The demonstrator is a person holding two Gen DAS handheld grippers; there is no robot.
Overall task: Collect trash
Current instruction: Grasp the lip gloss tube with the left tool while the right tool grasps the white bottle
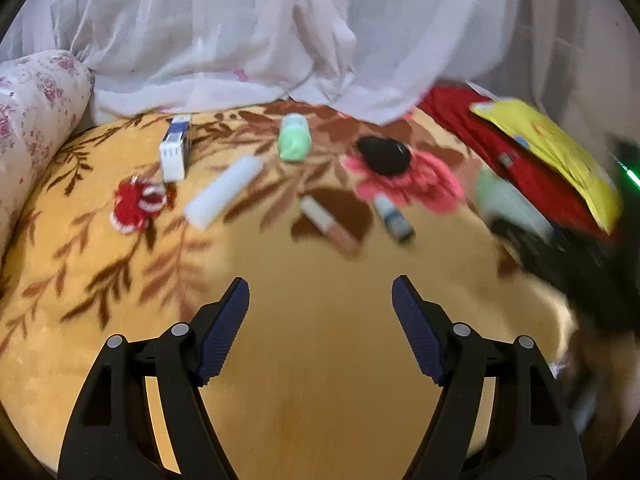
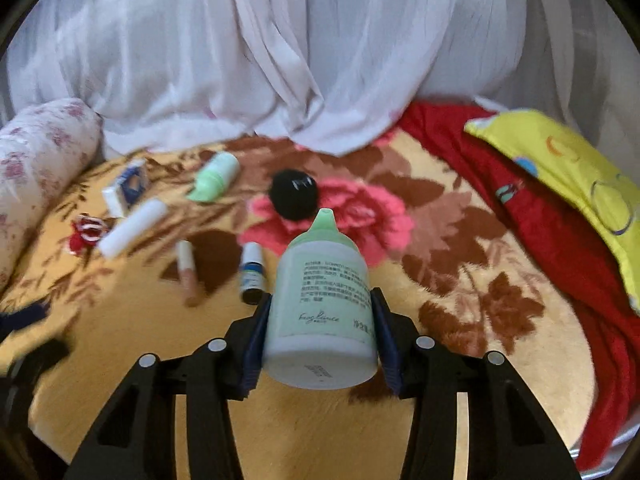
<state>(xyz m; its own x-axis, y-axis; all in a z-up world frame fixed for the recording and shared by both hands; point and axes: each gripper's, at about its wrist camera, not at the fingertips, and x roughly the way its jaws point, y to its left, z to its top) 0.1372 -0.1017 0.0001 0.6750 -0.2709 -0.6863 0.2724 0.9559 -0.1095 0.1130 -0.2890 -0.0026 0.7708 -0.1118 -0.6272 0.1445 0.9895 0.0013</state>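
My right gripper [image 2: 320,304] is shut on a pale green bottle [image 2: 322,304] with a green spout cap, held above the floral blanket. The same bottle shows blurred at the right of the left wrist view [image 1: 508,200]. My left gripper [image 1: 320,292] is open and empty over bare yellow blanket. Trash lies ahead on the blanket: a white tube [image 1: 224,191] [image 2: 132,229], a blue and white box [image 1: 176,148] [image 2: 126,192], a small green bottle [image 1: 295,138] [image 2: 214,178], a black round object [image 1: 384,156] [image 2: 294,196], a beige tube [image 1: 330,226] [image 2: 187,272], a small dropper bottle [image 1: 394,218] [image 2: 252,276].
A floral pillow [image 1: 32,120] [image 2: 40,168] lies at the left edge. A white curtain [image 1: 280,40] [image 2: 300,60] hangs behind the items. A red cloth [image 2: 540,220] and a yellow cushion [image 1: 552,152] [image 2: 568,168] lie at the right. A red and white wrapper [image 1: 138,204] [image 2: 88,230] lies near the box.
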